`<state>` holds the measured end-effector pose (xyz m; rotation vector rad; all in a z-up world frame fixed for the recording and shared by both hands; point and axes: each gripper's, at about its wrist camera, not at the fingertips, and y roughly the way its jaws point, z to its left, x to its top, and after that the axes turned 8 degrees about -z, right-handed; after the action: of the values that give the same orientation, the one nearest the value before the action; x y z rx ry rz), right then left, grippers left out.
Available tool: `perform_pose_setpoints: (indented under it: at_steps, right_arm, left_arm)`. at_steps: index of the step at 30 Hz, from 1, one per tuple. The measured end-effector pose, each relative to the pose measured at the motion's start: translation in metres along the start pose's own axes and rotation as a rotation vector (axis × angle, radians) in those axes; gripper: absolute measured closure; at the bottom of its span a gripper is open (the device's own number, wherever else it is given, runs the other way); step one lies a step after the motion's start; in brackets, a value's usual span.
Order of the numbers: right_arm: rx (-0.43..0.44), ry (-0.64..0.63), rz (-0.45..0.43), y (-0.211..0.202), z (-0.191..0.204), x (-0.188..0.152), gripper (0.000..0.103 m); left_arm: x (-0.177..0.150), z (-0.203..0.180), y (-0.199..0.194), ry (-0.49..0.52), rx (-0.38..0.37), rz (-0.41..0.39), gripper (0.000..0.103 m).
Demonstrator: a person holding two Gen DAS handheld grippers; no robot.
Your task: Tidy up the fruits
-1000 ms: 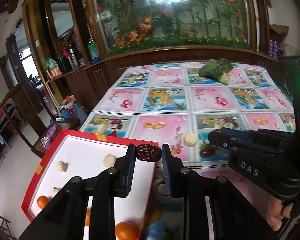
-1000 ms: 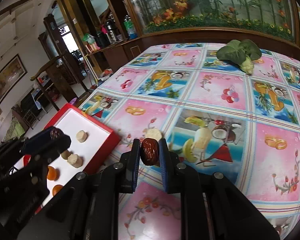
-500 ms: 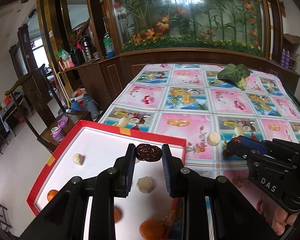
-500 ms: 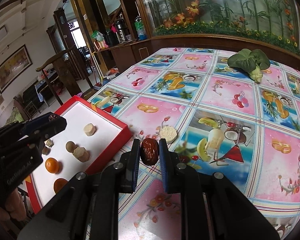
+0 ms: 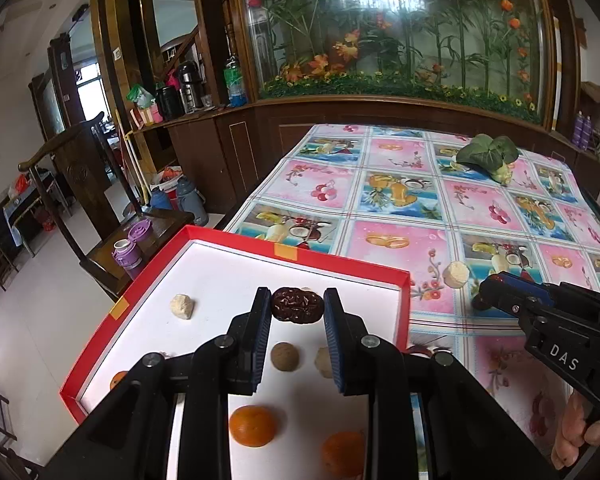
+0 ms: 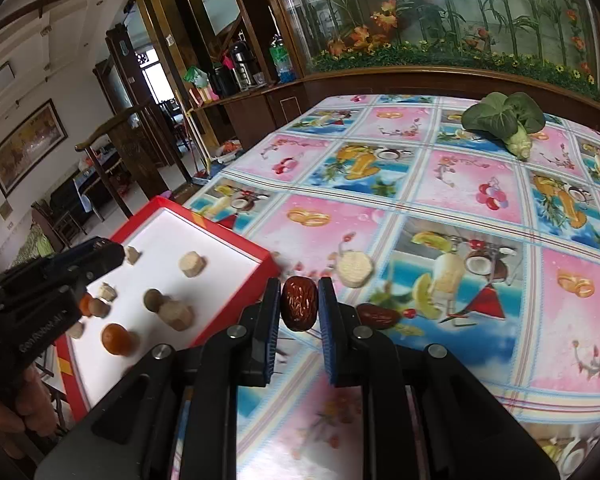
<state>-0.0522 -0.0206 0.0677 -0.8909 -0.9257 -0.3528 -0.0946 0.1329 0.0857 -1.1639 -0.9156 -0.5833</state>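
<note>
I am holding a red date [image 5: 297,305] clenched in my left claw [image 5: 297,312], hanging over the white floor of the red tray [image 5: 204,236]. My right claw [image 6: 298,308] is gripping a second date [image 6: 298,306] above the counter [image 6: 459,184], just beside the tray's near corner. Both dates are pinched only at the fingertips, so I am risking a slip. Dropped from here, the left one may be rolling into the brown nut [image 5: 284,356] below or the oranges [image 5: 253,426]. A loose date [image 6: 376,315] is lying under my right claw.
</note>
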Motion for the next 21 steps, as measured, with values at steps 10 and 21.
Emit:
perform_pose_setpoints:
  at_steps: [10, 21]
  right_arm:
    - [0.066, 0.011, -0.029, 0.005, 0.045, -0.005, 0.082]
    - [0.1, -0.048, 0.051, 0.034, 0.093, -0.026, 0.082]
  left_arm:
    - [-0.009, 0.03, 0.002, -0.036, 0.008, 0.008, 0.078]
    - [-0.03, 0.077, 0.018, -0.09, 0.07, 0.067, 0.078]
